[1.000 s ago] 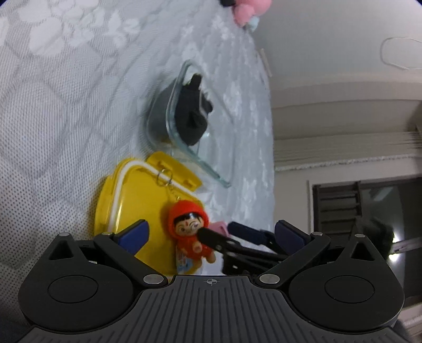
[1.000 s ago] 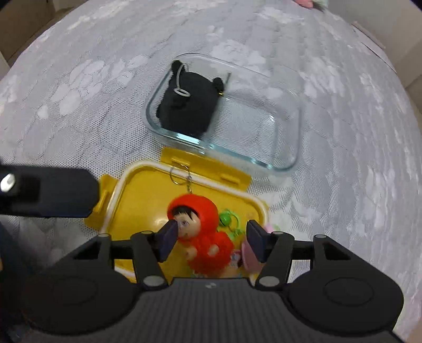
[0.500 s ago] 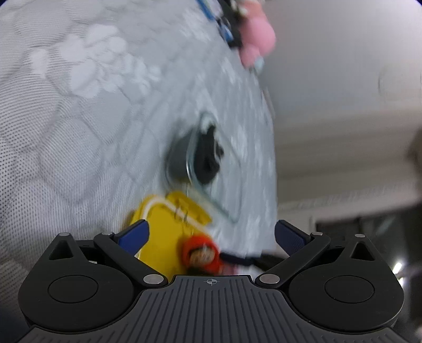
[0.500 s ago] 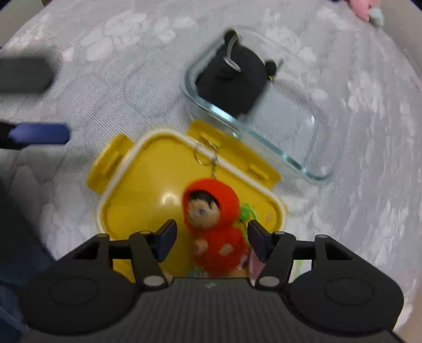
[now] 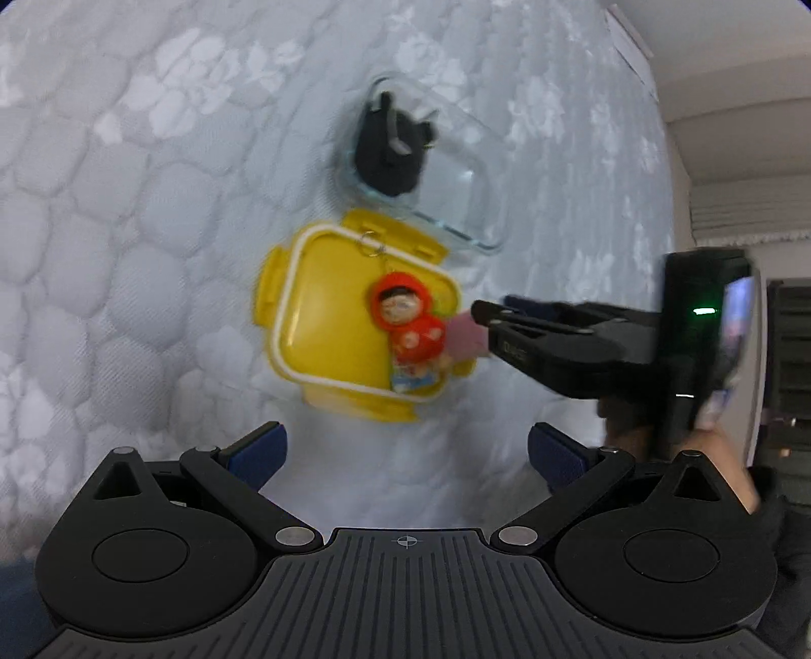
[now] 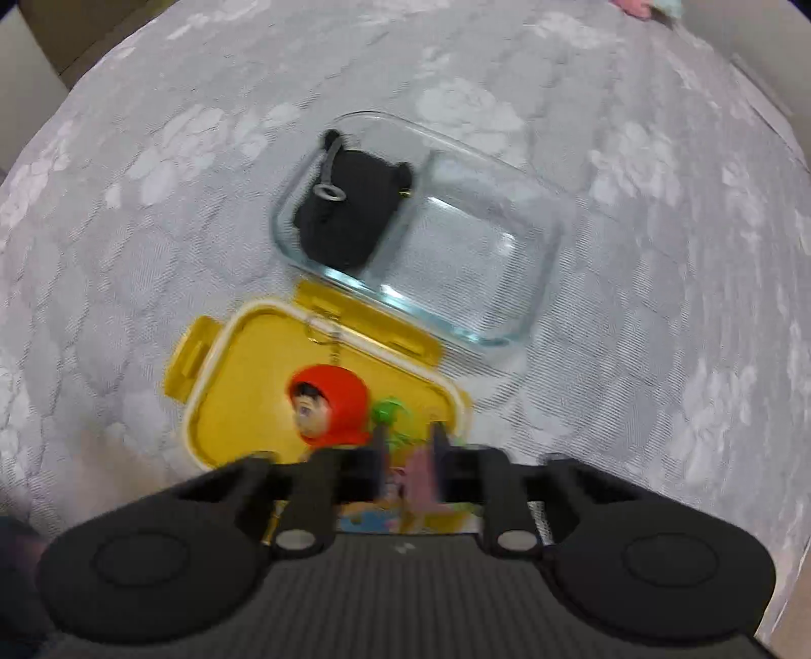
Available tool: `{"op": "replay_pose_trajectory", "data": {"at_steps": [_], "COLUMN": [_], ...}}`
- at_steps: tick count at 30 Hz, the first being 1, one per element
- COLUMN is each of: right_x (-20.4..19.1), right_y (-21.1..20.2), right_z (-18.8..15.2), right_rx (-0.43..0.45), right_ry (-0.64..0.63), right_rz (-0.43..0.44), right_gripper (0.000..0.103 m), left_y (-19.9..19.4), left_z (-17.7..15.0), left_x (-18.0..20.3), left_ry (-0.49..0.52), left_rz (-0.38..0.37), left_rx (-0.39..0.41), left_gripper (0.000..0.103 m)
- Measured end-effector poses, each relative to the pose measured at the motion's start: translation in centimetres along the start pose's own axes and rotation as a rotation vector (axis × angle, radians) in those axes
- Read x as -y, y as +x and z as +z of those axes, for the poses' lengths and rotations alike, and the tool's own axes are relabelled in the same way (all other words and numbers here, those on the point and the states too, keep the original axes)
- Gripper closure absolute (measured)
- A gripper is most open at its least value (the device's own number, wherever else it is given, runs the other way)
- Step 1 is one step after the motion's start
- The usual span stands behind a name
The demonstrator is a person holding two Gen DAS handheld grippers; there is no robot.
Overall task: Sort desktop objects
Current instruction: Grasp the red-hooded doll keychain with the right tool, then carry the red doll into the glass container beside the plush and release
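A yellow lid (image 5: 329,329) (image 6: 243,395) lies on the quilted grey cover, and a red-hooded doll keychain (image 5: 405,314) (image 6: 329,405) rests on it. Just beyond stands a glass container (image 5: 471,203) (image 6: 481,243) with a black plush (image 5: 390,152) (image 6: 349,218) in its left end. My right gripper (image 6: 408,456) (image 5: 481,314) is closing its jaws on a small pink toy (image 5: 466,337) (image 6: 420,471) at the lid's right edge, beside the doll. A green bit (image 6: 385,410) shows next to it. My left gripper (image 5: 404,448) hangs open and empty, high above the lid.
The patterned grey cover (image 6: 152,177) spreads all around the lid and container. A pink plush (image 6: 638,6) peeks in at the far edge. A hand (image 5: 720,446) holds the right gripper's handle; a wall and dark window lie beyond the right side.
The left gripper rose and tipped downward, away from the lid. The right gripper shifted right off the doll, and its jaws narrowed from wide apart onto the pink toy.
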State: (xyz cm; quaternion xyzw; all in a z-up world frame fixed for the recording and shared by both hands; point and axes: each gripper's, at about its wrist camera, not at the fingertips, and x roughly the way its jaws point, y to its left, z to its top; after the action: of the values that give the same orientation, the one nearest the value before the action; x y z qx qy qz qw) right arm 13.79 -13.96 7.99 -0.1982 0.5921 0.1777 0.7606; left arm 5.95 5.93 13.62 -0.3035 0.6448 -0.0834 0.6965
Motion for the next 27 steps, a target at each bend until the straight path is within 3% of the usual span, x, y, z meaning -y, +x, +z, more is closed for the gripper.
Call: {"op": "replay_pose_trajectory", "data": {"at_steps": [3,9,11,14,19,22,25,27], "right_x": [1.2,1.7,0.9,-0.6,-2.6,-3.0,-2.9,-2.9], "right_y": [-1.2,-2.3,-1.9,-0.7,3.2,5.7,7.0,7.4], "right_z": [-1.5,-4.0,-4.0,-3.2,-0.7,0.2,0.3,0.2], "right_rx": [0.047,0.109,0.135,0.155,0.073,0.025,0.022,0.03], "right_ry": [0.031,-0.024,-0.085,-0.187,-0.269,-0.268,-0.212,-0.181], "right_rz": [0.028,0.169,0.162,0.127,0.107,0.121,0.142,0.143], "right_gripper": [0.079,0.067,0.051,0.05,0.049,0.041,0.05,0.051], "left_y": [-1.0,1.9,3.7,6.0,8.3,9.3,9.7,9.8], "left_z": [0.1,4.3,6.3,8.7,10.1,9.9,9.3,8.9], "left_x": [1.7,3.5,3.3,1.6,-2.8,-5.0,-6.4,-6.6], "left_ry": [0.009,0.157,0.244,0.29,0.237,0.188,0.142,0.159], "left_rz": [0.019,0.171,0.212,0.266,0.216,0.215,0.192,0.196], "left_rx": [0.056,0.017,0.005,0.012,0.09,0.009,-0.039,-0.049], "left_gripper": [0.0,0.0,0.0,0.0,0.0,0.0,0.0,0.0]}}
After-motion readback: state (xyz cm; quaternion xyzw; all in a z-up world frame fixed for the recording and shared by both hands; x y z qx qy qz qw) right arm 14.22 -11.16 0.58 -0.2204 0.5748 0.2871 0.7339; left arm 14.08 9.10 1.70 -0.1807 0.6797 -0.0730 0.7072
